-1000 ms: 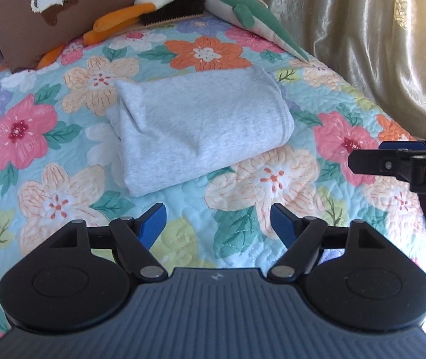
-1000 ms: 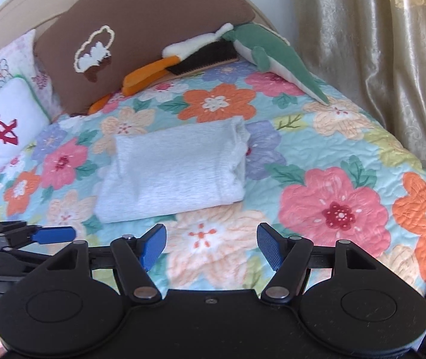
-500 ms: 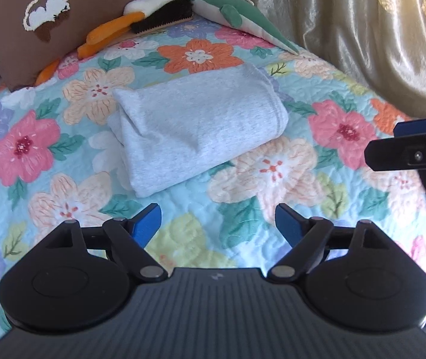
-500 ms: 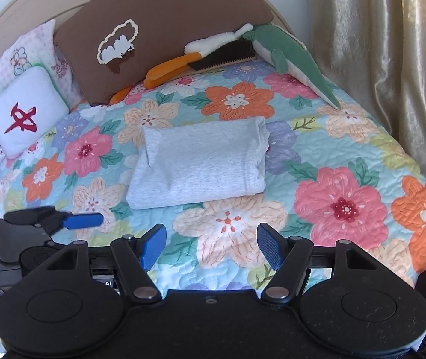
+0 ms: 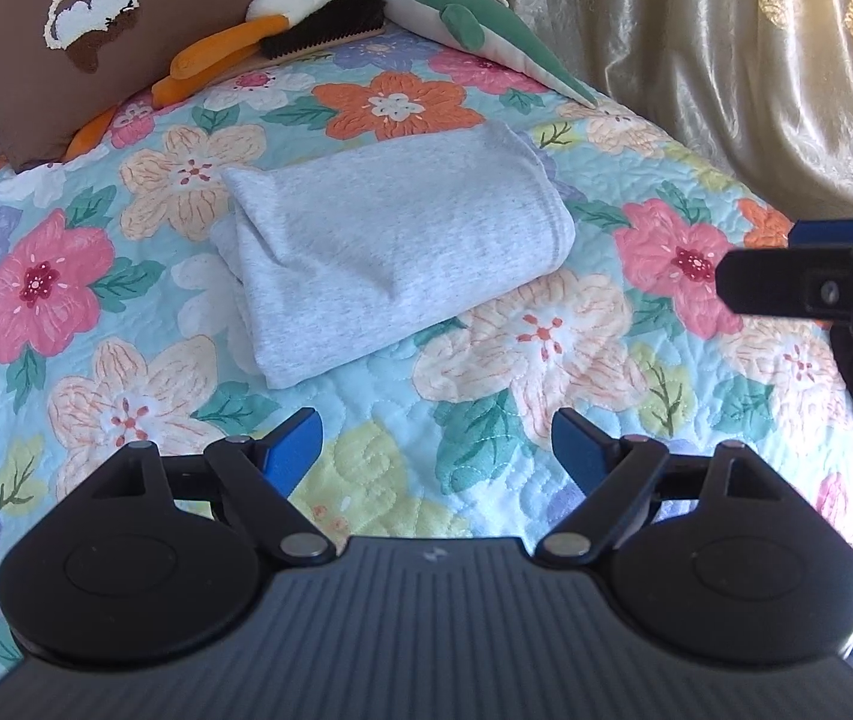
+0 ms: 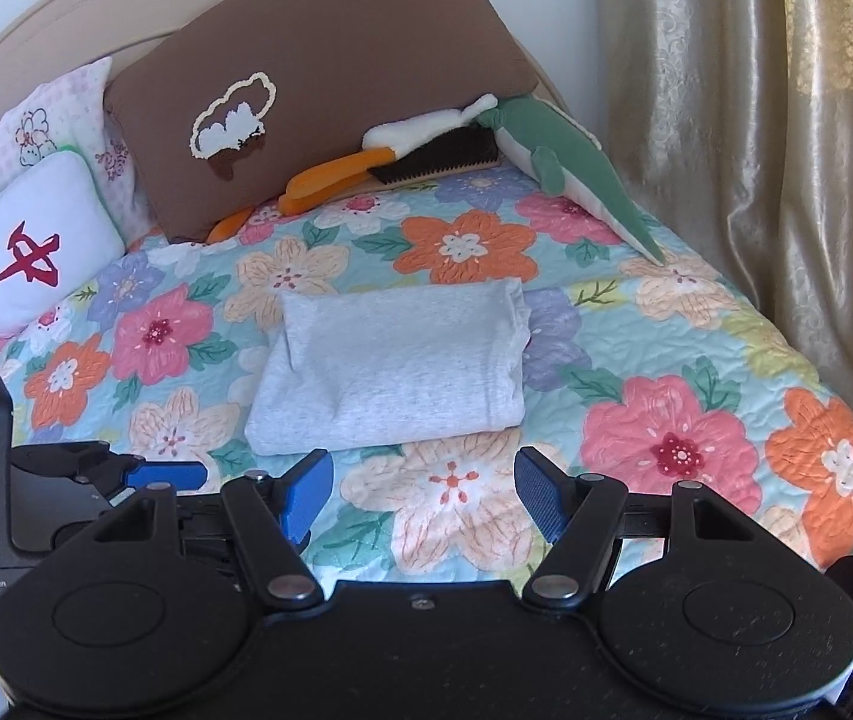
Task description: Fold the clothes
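A grey garment [image 5: 390,246] lies folded into a compact rectangle on the floral quilt [image 5: 534,348]; it also shows in the right wrist view [image 6: 396,372]. My left gripper [image 5: 435,447] is open and empty, held above the quilt short of the garment's near edge. My right gripper [image 6: 423,489] is open and empty, also short of the garment. The right gripper's fingers [image 5: 810,285] show at the right edge of the left wrist view. The left gripper's blue fingertip [image 6: 165,474] shows at the lower left of the right wrist view.
A brown pillow [image 6: 330,96], a white cushion with a red mark [image 6: 36,246], an orange and white plush toy [image 6: 378,162], a brush [image 6: 438,162] and a green plush [image 6: 570,174] line the headboard. A gold curtain [image 6: 756,120] hangs on the right.
Both grippers have drawn back and risen from the folded garment, so more of the bed and pillows shows. Both stay open and empty. The garment has not moved.
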Motion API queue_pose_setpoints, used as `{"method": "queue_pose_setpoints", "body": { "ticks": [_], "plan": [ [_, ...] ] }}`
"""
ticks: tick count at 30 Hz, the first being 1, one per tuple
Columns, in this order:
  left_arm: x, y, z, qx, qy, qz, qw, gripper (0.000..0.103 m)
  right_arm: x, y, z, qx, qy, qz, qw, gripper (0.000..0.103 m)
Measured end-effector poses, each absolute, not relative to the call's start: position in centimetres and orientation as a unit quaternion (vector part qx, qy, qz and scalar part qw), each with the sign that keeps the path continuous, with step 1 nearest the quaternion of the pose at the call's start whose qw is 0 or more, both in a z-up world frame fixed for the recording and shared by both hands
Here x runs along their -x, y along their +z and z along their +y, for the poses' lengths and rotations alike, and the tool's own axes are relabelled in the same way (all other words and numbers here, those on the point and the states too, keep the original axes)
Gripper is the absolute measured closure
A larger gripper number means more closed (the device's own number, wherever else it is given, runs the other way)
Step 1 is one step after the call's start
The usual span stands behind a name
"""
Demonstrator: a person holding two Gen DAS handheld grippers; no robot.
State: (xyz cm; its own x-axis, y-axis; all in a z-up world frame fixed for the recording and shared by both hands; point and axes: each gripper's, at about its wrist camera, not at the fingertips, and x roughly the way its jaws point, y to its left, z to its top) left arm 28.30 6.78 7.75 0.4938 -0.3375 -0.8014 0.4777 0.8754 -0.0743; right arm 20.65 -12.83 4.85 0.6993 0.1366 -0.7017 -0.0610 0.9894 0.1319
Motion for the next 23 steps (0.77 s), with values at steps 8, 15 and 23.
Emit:
{"method": "queue_pose_setpoints", "body": {
  "ticks": [8,15,23],
  "plan": [
    [-28.5,7.6,6.8,-0.084,-0.223,0.433,0.869,0.016,-20.5,4.0,-11.9,-0.051,0.055,0.405,0.911,0.031],
    [-28.8,7.6,7.4,-0.082,-0.218,0.432,0.871,0.015,-20.2,4.1,-11.3,-0.043,0.056,0.403,0.913,0.031],
    [-28.7,7.3,7.3,-0.088,-0.214,0.434,0.871,0.015,-20.4,3.9,-11.0,-0.042,0.055,0.406,0.911,0.031]
  ]
}}
